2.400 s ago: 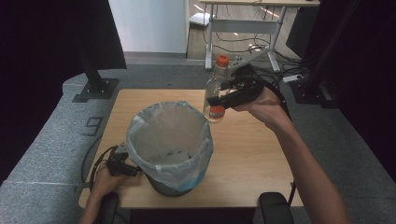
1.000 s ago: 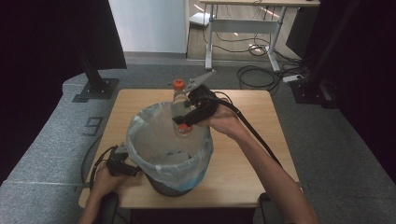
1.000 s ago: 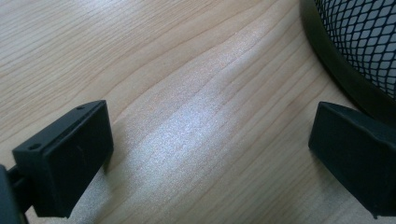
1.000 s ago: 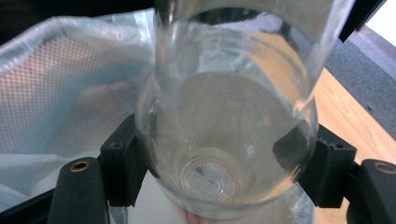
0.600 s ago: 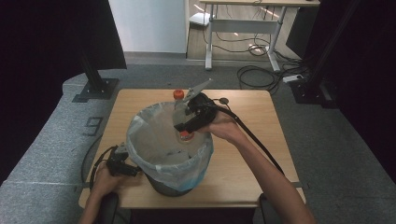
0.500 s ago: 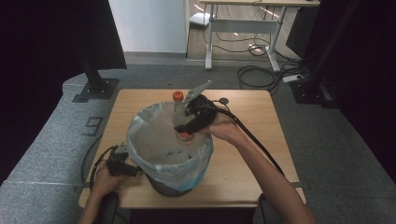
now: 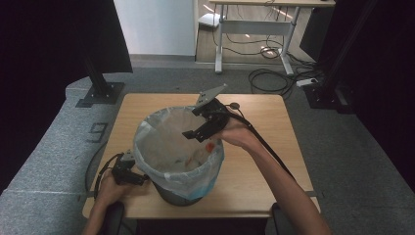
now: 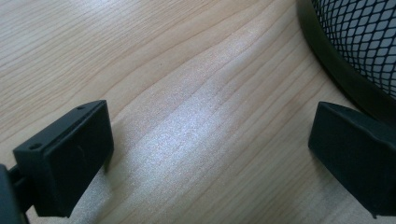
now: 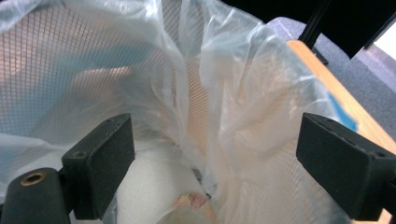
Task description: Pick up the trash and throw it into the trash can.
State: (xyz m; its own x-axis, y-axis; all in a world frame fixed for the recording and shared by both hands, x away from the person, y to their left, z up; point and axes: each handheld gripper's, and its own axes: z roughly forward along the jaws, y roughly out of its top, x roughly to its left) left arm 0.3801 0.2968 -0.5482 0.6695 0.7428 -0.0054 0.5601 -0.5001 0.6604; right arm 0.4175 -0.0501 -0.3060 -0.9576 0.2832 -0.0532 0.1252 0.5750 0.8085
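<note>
1. Two grippers are in your hands. Your right gripper (image 7: 198, 131) hangs over the mouth of the bin (image 7: 178, 193), toward the rim's two o'clock side, and its jaws have just been opening — they now stand apart with nothing between them.
2. In the right gripper view you look down past the two black pads (image 9: 107, 158) into the clear plastic liner (image 9: 219, 93); the bottle (image 9: 163, 196) lies at the bottom, at about six o'clock, below the jaws and free of them.
3. From the high view the bottle (image 7: 203, 152) shows as a pale shape with a red spot inside the liner (image 7: 147, 132) — blurred, so it probably lies on its side.
4. Your left gripper (image 7: 128, 169) rests on the table (image 7: 254, 176) at the bin's eight o'clock, just beside its black mesh wall (image 8: 364, 42). Its jaws are wide apart, with bare wood between them.
</note>
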